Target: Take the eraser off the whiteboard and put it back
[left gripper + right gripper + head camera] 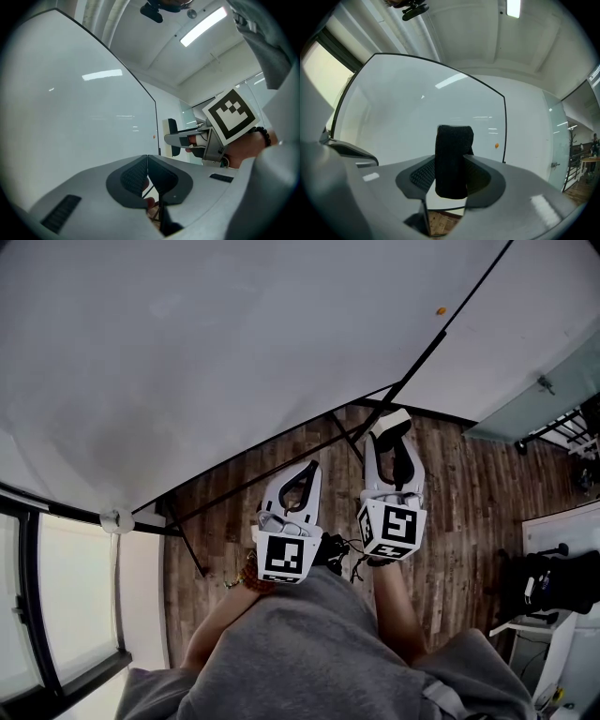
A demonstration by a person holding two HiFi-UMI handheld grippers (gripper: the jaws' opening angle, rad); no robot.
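Head view: looking steeply down past a grey sleeve [319,652] onto two grippers held side by side over a wooden floor [450,474]. Nearer the body, the left gripper [306,472]; reaching a little farther, the right gripper [394,427]. Both pointing level toward the whiteboard [187,352]. A black-and-white square marker on the cube of each. At the tip of the right gripper, the eraser [391,420], pale back upward, just beside the board's dark lower frame; touching it or not, cannot tell. A small orange dot [441,310] on the board, far right. A beaded bracelet [248,577] on the left wrist.

Left gripper view: jaws of the left gripper [147,164] pressed together, ribbed pads meeting along one line, nothing gripped. Whiteboard [70,117] filling the left half. To the right, the right gripper [174,139] with its marker cube tilted, and the eraser [173,125] upright at its tip. Behind that cube, the right hand [243,150], dark beads at the wrist.

Right gripper view: jaws at a middling width, clamped on the eraser [452,159]. Black felt standing upright between the pads and rising above them. Beyond it the whiteboard [417,108], with the orange dot [496,146] just right of the eraser. At the left edge, the tip of the left gripper [347,150].
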